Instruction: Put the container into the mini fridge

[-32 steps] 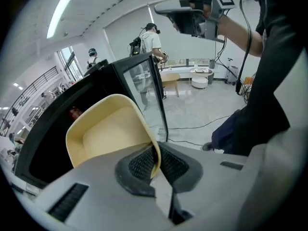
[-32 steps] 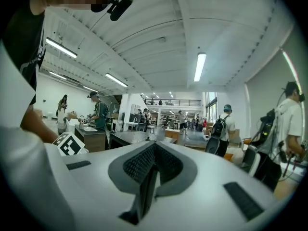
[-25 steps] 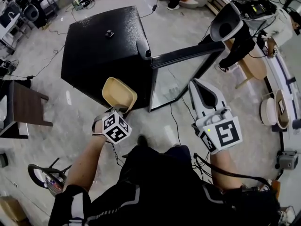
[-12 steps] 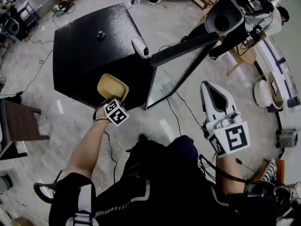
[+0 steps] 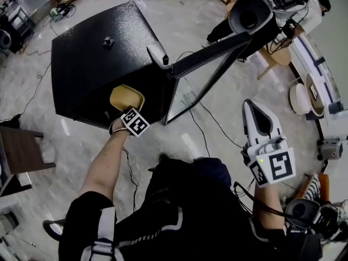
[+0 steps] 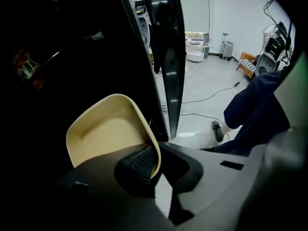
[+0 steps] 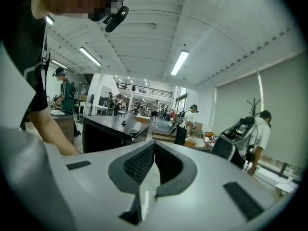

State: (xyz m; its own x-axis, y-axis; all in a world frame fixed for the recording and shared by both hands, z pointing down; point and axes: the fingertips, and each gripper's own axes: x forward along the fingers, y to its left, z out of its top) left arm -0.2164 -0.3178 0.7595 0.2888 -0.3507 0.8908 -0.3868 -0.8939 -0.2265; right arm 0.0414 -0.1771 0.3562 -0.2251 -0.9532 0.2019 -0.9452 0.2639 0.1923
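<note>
Pinching container rim, left tongs, fridge ahead

Container: smooth, matt cream plastic. Mini fridge: black casing, finely speckled, semi-gloss. Its door: reflective glass front. Floor: polished pale stone-look tile. Left gripper: matt dark plastic shell, ribbed rubbery fingers.

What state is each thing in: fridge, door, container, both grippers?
mini fridge: upright on the floor, front open.
fridge door: swung wide open.
container: empty, tilted, held by its rim at the fridge opening.
left gripper: shut on the container's rim.
right gripper: shut, empty, held off to the side of the fridge.
</note>
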